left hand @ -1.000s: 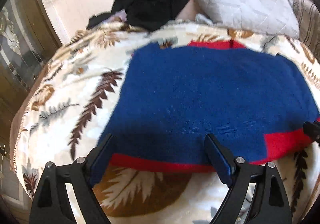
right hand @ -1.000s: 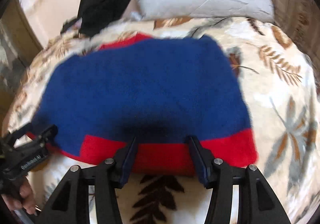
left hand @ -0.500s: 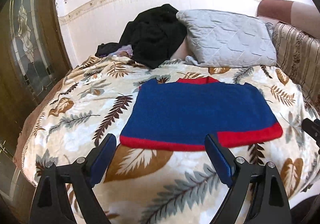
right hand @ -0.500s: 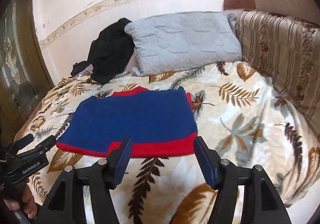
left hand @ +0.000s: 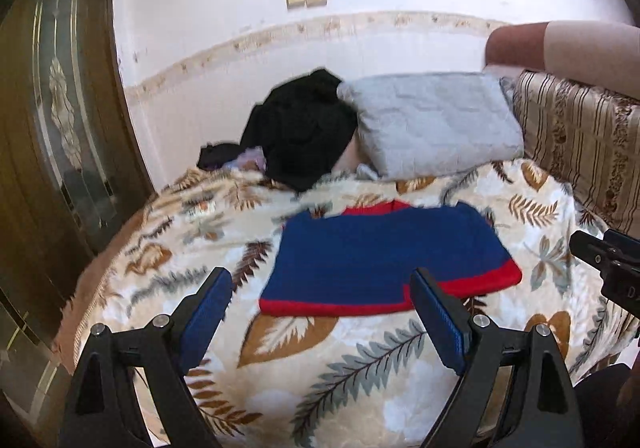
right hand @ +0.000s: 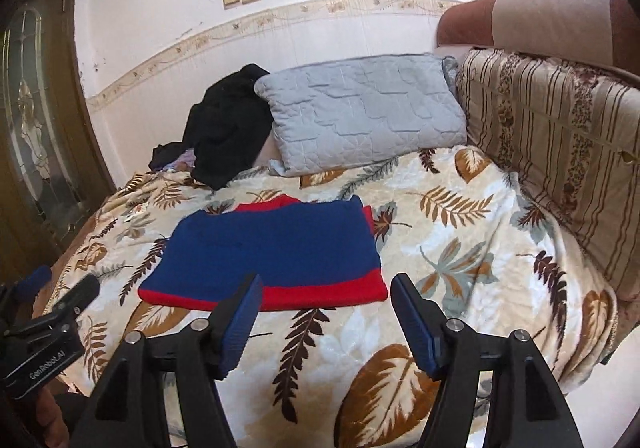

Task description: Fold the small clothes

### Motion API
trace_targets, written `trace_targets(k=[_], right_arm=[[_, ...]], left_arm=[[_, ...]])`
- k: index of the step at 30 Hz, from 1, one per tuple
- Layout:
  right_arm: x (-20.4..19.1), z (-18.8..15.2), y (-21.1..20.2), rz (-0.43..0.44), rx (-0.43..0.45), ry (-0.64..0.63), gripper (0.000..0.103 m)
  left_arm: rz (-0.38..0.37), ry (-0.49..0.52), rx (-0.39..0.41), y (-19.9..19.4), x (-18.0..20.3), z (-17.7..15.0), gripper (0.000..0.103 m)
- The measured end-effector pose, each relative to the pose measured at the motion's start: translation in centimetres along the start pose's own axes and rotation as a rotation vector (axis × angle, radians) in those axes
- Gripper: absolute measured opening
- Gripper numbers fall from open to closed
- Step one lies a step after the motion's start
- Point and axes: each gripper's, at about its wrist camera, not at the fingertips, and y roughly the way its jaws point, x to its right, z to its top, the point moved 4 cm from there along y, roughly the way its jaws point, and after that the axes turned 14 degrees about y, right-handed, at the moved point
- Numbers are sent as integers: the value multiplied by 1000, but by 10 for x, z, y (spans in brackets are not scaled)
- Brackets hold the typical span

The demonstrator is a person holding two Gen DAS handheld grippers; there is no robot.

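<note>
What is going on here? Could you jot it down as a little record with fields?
place: bed with a leaf-print blanket
garment: blue sweater with red trim, lying folded flat on the blanket
left gripper: open, holding nothing
right gripper: open, jaws just widened, nothing between them
behind the sweater: grey pillow, black clothes
right side: striped cushion

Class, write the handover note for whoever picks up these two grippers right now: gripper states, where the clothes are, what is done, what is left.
Left gripper: jaws wide open, nothing between them, held above the bed.
Right gripper: jaws have just been opening, nothing between them, also clear of the cloth.
Blue and red sweater: lies folded flat on the leaf-print blanket, red hem toward you.
Black clothes: heaped unfolded by the grey pillow.
Done: the sweater looks folded.
Left: probably the black heap, if it is part of the job.
</note>
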Motion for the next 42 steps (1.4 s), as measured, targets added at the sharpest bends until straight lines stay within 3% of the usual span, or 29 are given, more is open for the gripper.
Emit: trace_targets(k=[10, 24, 42], right_arm=[[0, 11, -34, -21, 56, 4, 71], [-26, 4, -62, -6, 56, -30, 72], [-30, -12, -35, -27, -20, -21, 72]], left_arm=[[26, 15, 62, -32, -4, 12, 93], [59, -40, -55, -20, -26, -12, 93], [44, -53, -119, -1, -25, -26, 93]])
